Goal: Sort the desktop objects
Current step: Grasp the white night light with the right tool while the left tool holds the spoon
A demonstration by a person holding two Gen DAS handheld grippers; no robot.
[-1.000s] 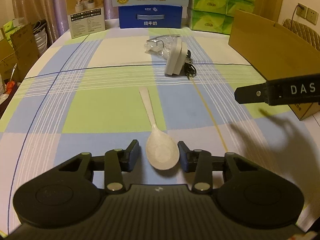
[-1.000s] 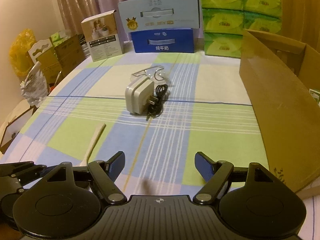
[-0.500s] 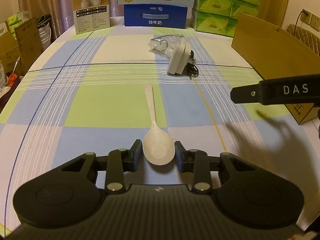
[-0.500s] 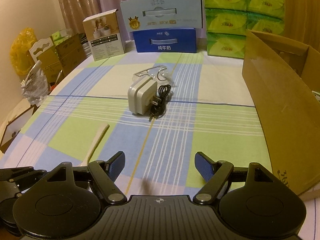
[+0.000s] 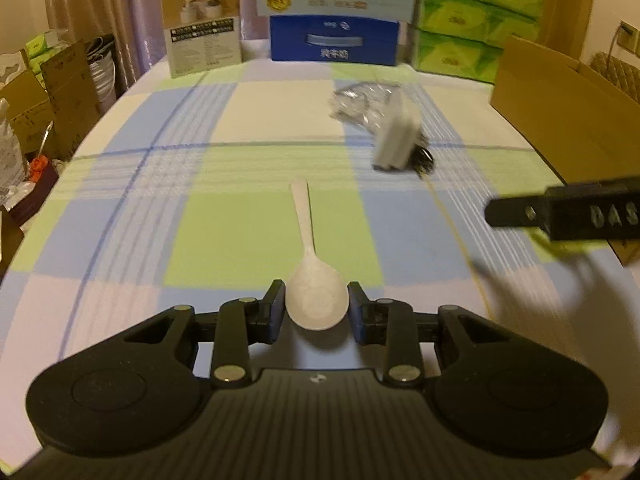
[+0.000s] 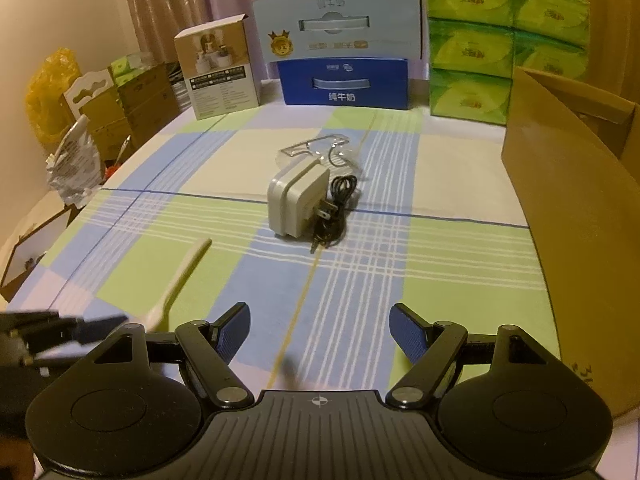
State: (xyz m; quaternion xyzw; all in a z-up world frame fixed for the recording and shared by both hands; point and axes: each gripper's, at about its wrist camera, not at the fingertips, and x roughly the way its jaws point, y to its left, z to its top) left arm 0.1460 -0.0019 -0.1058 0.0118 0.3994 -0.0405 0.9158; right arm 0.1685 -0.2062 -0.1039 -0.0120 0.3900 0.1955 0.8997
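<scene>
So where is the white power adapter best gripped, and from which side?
Probably across the white power adapter's two broad flat faces, coming from the near end with the right gripper, whose fingers are spread. It stands on edge; the prongs and the coiled black cable beside its right face could get in the way.

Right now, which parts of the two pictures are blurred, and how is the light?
Left wrist view: the adapter and the other hand-held gripper at the right edge are smeared by motion, while the spoon is fairly sharp. Right wrist view: mostly sharp; only the left hand-held gripper at the lower left is blurred. Both views: dim, warm light and fisheye bending.
</scene>
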